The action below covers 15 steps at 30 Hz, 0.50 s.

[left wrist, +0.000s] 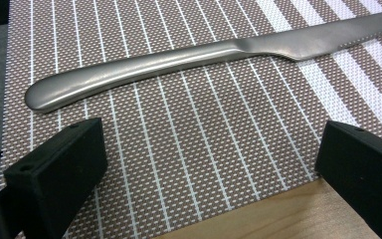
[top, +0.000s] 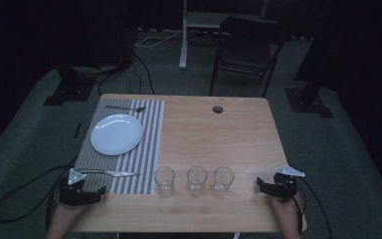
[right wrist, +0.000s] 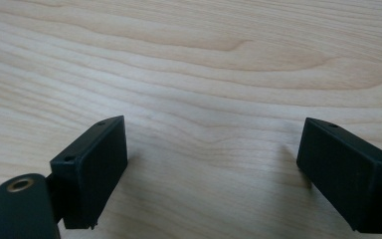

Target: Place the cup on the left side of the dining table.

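A metal knife (top: 110,173) lies along the near edge of a striped placemat (top: 146,149). My left gripper (top: 82,191) rests just in front of it at the table's near left corner, open and empty. In the left gripper view the knife (left wrist: 179,62) lies beyond the wide-apart jaws, apart from them. A white plate (top: 116,134) sits on the mat with a fork (top: 125,108) behind it. Three clear glasses (top: 164,181) (top: 196,180) (top: 222,180) stand in a row near the front edge. My right gripper (top: 276,187) sits open at the near right, over bare wood (right wrist: 214,139).
The wooden table (top: 238,139) has a round cable hole (top: 218,109) near its far edge. A folding chair (top: 248,50) and a white stand leg (top: 183,45) are beyond the table. Cables trail from both grippers off the table sides.
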Each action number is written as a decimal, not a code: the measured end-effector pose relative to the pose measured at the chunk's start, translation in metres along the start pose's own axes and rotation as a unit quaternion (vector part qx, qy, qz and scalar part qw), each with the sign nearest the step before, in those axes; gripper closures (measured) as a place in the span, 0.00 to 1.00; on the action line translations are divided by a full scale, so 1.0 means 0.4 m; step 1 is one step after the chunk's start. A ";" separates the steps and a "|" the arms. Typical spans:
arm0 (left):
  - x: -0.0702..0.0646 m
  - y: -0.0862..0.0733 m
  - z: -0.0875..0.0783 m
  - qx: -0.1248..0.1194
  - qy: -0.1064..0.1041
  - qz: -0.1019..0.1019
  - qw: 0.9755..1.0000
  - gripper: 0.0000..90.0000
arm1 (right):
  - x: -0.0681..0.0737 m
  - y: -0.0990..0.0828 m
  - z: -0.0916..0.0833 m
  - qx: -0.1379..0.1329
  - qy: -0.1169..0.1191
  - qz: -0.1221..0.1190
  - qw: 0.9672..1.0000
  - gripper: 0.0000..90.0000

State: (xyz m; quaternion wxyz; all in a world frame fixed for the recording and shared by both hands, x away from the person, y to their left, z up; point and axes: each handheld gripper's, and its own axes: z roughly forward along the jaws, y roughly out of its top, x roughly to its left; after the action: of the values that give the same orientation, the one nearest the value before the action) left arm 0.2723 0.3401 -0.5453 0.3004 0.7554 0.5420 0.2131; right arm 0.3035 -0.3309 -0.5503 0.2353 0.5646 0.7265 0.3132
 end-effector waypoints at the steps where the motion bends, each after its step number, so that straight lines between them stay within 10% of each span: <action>1: 0.001 -0.001 0.000 -0.001 -0.001 -0.001 1.000 0.00 | -0.005 0.001 0.001 0.000 0.002 -0.001 1.000 0.14; 15: -0.012 -0.006 -0.007 0.000 -0.018 0.025 1.000 0.02 | -0.006 -0.002 -0.002 -0.001 -0.002 0.002 1.000 0.14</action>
State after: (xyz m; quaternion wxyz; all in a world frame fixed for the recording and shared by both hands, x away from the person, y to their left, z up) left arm 0.2673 0.3366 -0.5446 0.3050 0.7722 0.5176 0.2067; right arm 0.3031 -0.3335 -0.5504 0.2365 0.5664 0.7248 0.3130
